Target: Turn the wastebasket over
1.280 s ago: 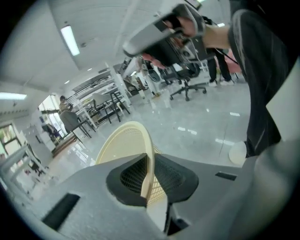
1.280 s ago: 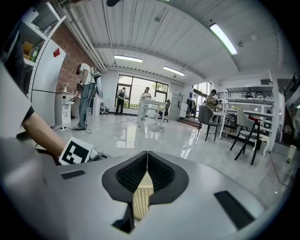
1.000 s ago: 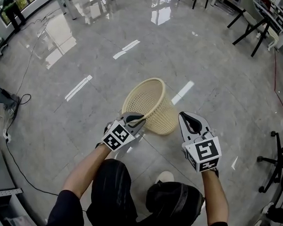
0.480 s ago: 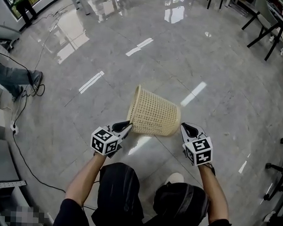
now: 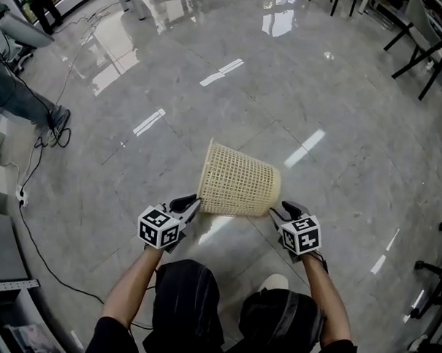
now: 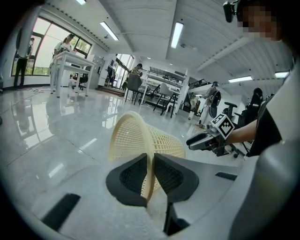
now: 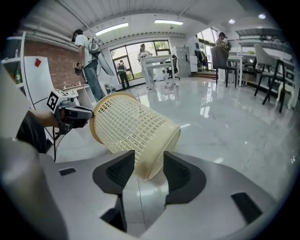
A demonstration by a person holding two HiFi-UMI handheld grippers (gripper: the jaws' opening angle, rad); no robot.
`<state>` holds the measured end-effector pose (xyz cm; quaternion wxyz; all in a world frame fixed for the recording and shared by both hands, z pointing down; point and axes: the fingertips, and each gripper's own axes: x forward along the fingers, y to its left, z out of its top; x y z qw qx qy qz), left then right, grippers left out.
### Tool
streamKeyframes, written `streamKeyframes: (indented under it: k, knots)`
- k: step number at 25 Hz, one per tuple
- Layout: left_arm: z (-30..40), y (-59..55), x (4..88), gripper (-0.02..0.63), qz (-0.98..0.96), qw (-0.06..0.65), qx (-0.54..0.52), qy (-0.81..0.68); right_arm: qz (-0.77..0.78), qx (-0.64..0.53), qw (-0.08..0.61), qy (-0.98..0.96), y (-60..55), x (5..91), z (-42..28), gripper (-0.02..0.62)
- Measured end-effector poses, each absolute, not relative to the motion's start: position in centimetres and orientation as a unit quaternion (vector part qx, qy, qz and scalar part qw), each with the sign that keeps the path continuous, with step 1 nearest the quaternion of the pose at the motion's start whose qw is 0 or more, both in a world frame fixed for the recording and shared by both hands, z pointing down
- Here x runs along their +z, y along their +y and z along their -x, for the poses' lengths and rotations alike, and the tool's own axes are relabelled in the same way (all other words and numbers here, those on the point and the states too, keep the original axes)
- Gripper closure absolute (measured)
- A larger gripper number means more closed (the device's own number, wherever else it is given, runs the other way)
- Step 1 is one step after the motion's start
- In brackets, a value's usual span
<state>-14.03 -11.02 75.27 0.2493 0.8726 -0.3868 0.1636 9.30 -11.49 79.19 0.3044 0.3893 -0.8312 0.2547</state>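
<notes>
A cream mesh wastebasket [image 5: 239, 186] hangs on its side just above the glossy floor, mouth to the left and base to the right. My left gripper [image 5: 193, 202] is shut on the mouth rim; in the left gripper view the rim [image 6: 151, 159] runs upright between the pads. My right gripper [image 5: 278, 209] is at the base. Its jaws are opening, and the lower edge of the base [image 7: 149, 164] sits between them with the pads not pressing on it. Across the basket [image 7: 131, 124] the left gripper [image 7: 75, 115] shows at the rim.
Polished grey tile floor [image 5: 137, 81] all round. Black cables [image 5: 30, 200] trail along the left, where people's legs [image 5: 20, 97] stand. Dark table legs [image 5: 413, 41] are at the upper right and an office chair base [image 5: 432, 273] at the right edge.
The basket has tipped from mouth-up to lying on its side and sunk lower. The left gripper swung left with the rim. The right gripper dropped to the base and its jaws parted.
</notes>
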Motion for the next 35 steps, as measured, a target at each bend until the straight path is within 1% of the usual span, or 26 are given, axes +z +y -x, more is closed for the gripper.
streamKeyframes:
  k: [2, 4, 10, 15, 19, 27, 35]
  knots:
    - [14.0, -11.0, 75.4, 0.555, -0.873, 0.248, 0.168, -0.384, -0.392, 0.277, 0.293, -0.827, -11.8, 80.2, -9.0, 0.387]
    - [14.1, -10.7, 75.5, 0.555, -0.874, 0.248, 0.173, -0.381, -0.392, 0.292, 0.276, -0.827, -11.8, 80.7, -8.7, 0.362]
    - [14.2, -10.3, 75.6, 0.555, -0.875, 0.249, 0.169, -0.380, -0.370, 0.313, 0.238, -0.841, -11.9, 81.1, -7.3, 0.325]
    - [14.2, -10.2, 75.8, 0.555, -0.876, 0.242, 0.176, -0.379, -0.371, 0.339, 0.207, -0.839, -11.9, 81.5, -7.2, 0.324]
    - [14.2, -10.2, 75.8, 0.555, -0.875, 0.235, 0.180, -0.383, -0.375, 0.345, 0.213, -0.833, -12.0, 81.6, -7.2, 0.325]
    - [13.3, -10.1, 75.9, 0.555, -0.880, 0.230, 0.181, -0.375, -0.385, 0.362, 0.204, -0.824, -12.0, 81.5, -8.2, 0.325]
    - [9.9, -11.2, 75.6, 0.555, -0.894, 0.227, 0.169, -0.347, -0.418, 0.359, 0.197, -0.811, -12.4, 80.4, -11.9, 0.325]
